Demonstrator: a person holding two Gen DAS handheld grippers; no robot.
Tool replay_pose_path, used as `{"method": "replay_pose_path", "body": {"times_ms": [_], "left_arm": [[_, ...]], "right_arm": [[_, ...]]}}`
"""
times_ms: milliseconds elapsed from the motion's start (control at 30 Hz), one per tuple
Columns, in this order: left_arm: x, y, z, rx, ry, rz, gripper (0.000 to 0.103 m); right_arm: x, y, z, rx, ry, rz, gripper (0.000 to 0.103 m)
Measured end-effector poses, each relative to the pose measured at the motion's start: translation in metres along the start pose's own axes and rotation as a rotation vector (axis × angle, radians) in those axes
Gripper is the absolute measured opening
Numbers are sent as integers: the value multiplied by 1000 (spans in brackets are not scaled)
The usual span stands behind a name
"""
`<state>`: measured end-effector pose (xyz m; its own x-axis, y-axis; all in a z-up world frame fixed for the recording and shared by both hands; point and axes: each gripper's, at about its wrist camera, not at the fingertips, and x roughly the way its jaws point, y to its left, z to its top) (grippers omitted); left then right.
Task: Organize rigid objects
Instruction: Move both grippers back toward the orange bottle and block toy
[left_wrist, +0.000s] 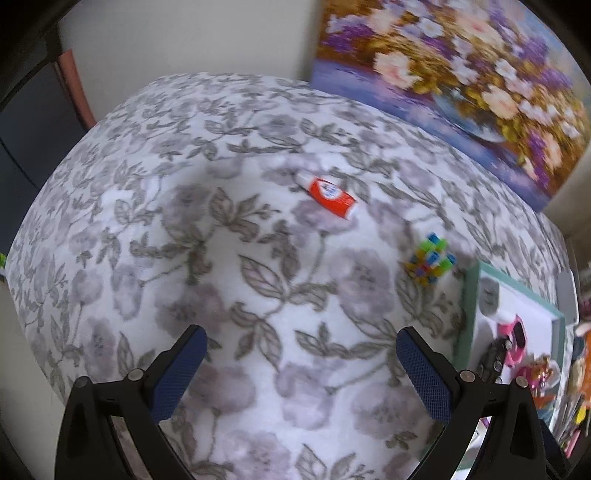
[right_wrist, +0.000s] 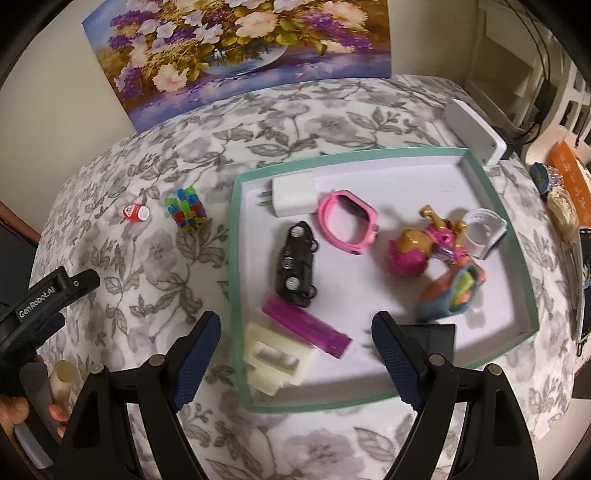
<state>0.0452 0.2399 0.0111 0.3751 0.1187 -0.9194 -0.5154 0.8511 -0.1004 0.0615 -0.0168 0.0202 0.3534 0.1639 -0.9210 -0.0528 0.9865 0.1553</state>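
Though both grippers' jaws apart, left gripper (left_wrist: 297, 363) view's tray (left_wrist: 468, 310) contents blurred.

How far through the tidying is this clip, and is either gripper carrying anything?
Mostly done: the green-rimmed tray already holds a white charger, pink watch, black toy car, purple bar and several other toys. Nothing is in hand: the left gripper and right gripper are both open and empty. Left on the floral cloth: the red-and-white tube and the multicoloured cube puzzle.
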Motion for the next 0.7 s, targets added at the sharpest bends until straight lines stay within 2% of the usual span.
{"method": "replay_pose_path", "body": {"times_ms": [333,700], "left_arm": [[10,39,30,-97,6,-18,103],[24,46,59,-131,-1,-40,103]], "right_arm": [[14,42,21,-33,-17,54,85],[37,72,40,-88,-12,33,84]]}}
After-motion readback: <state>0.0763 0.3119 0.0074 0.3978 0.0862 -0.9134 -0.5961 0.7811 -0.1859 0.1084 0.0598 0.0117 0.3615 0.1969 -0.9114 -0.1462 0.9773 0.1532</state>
